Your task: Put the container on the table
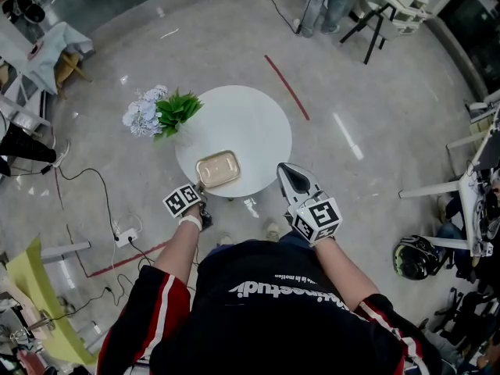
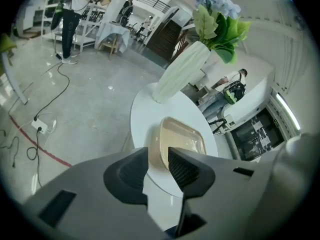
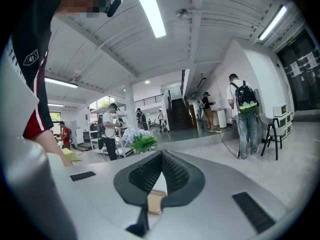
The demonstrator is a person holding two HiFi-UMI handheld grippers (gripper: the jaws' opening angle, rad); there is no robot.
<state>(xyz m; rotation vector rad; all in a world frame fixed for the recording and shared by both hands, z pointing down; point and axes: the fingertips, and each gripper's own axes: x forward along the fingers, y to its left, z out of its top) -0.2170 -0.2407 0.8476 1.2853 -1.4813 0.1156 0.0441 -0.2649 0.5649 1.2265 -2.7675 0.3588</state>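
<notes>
The right gripper [image 3: 161, 158] hangs just off the near-right edge of the round white table [image 1: 254, 119], jaws pressed together at the tips. The left gripper [image 2: 158, 165] is at the table's near edge, jaws spread, with the near end of the container [image 1: 218, 169] between their tips. The container rests flat by that edge. Bare tabletop lies beyond it, and a vase of flowers [image 1: 160, 112] stands at the far-left rim.

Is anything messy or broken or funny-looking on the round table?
Nothing stands out. The container lies flat on the table, close to the near edge, with nothing spilled around it. The vase of flowers stands right by the table's rim, but it is standing, not tipped over.
</notes>
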